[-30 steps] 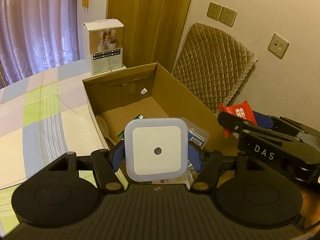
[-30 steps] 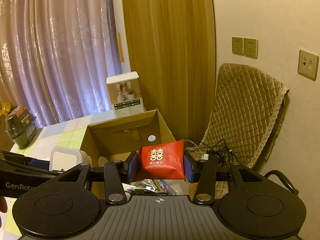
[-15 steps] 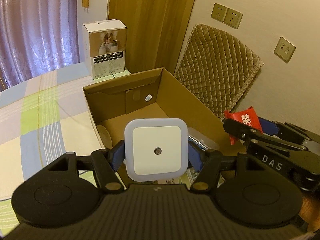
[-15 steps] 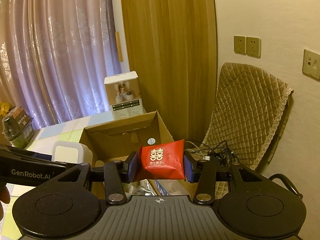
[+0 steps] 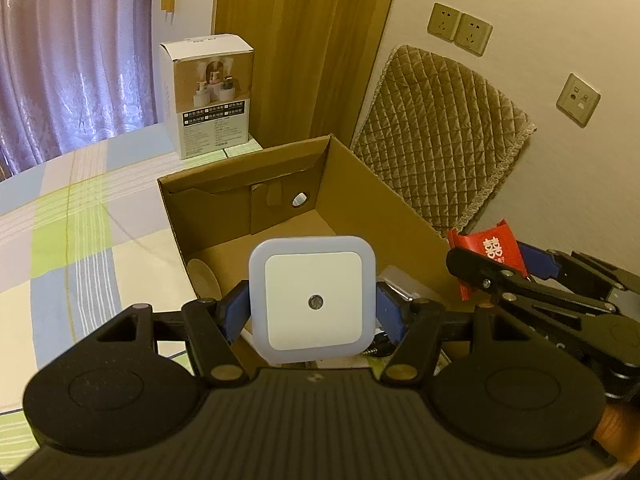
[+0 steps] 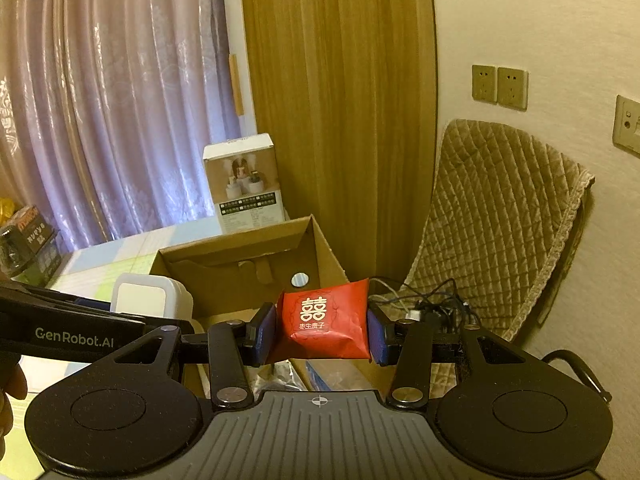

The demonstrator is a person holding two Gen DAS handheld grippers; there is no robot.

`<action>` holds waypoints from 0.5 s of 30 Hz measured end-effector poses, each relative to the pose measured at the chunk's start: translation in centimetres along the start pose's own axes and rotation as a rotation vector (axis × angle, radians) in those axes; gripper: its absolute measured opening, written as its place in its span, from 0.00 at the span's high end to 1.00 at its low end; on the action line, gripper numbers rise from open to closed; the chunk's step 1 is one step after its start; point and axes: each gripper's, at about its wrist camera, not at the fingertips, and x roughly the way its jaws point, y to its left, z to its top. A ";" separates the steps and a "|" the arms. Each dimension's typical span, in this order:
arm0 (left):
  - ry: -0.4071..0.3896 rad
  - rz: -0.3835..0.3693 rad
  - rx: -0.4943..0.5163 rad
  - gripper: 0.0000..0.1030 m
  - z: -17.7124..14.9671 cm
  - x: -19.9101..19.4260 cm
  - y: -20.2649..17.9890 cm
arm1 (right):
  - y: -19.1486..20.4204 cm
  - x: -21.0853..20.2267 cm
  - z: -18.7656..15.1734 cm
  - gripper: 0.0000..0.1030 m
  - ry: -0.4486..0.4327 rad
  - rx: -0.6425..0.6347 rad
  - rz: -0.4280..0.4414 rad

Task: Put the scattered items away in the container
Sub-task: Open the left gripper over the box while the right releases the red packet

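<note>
So both hands were loaded; the left hand-held gripper was clamped on the square white night light, and the right hand-held gripper was squeezing the red packet; both hung above the open cardboard box, which sat on the checked surface and already had a few bits in the bottom. My take: get each item properly inside the walls and low before letting go; the packet looked close over the right wall, so I'd nudge it inward first; drop them one at a time so the grippers don't bump. Versus a second earlier, the left view had pulled up and back a little, and the right gripper sat lower in its frame; the grips hadn't changed.
</note>
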 end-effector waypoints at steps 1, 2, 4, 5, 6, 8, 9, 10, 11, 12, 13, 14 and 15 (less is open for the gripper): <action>-0.004 0.000 -0.004 0.40 0.0 0.0 0.1 | 0.0 0.1 0.0 0.52 0.000 -0.001 0.000; -0.011 0.002 -0.006 0.30 0.1 0.0 0.2 | 0.0 0.1 0.0 0.52 0.001 0.000 0.001; -0.027 0.016 0.000 0.26 0.1 -0.3 0.3 | 0.0 0.2 0.0 0.52 0.001 -0.001 0.001; -0.033 0.021 0.003 0.26 0.2 -0.5 0.4 | 0.0 0.2 0.0 0.52 0.000 -0.001 0.002; -0.036 0.024 0.003 0.26 0.2 -0.7 0.5 | 0.0 0.2 0.0 0.52 0.000 -0.001 0.002; -0.040 0.030 -0.002 0.26 0.2 -0.9 0.8 | 0.0 0.2 0.0 0.52 0.000 -0.001 0.002; -0.041 0.034 -0.003 0.26 0.2 -1.0 0.9 | 0.1 0.2 0.0 0.52 0.001 -0.001 0.002; -0.041 0.036 -0.005 0.26 0.2 -1.1 1.0 | 0.1 0.2 0.0 0.52 0.000 -0.001 0.003; -0.040 0.038 -0.007 0.26 0.1 -1.2 1.2 | 0.2 0.2 0.0 0.52 0.000 -0.002 0.004; -0.039 0.040 -0.008 0.26 0.0 -1.3 1.3 | 0.3 0.2 0.0 0.52 0.000 -0.004 0.006; -0.039 0.043 -0.008 0.26 -0.1 -1.3 1.4 | 0.4 0.3 0.1 0.52 0.000 -0.006 0.008; -0.039 0.046 -0.010 0.26 -0.2 -1.4 1.5 | 0.5 0.4 0.1 0.52 0.000 -0.008 0.010; -0.039 0.048 -0.015 0.26 -0.4 -1.5 1.6 | 0.7 0.4 0.2 0.52 0.000 -0.011 0.013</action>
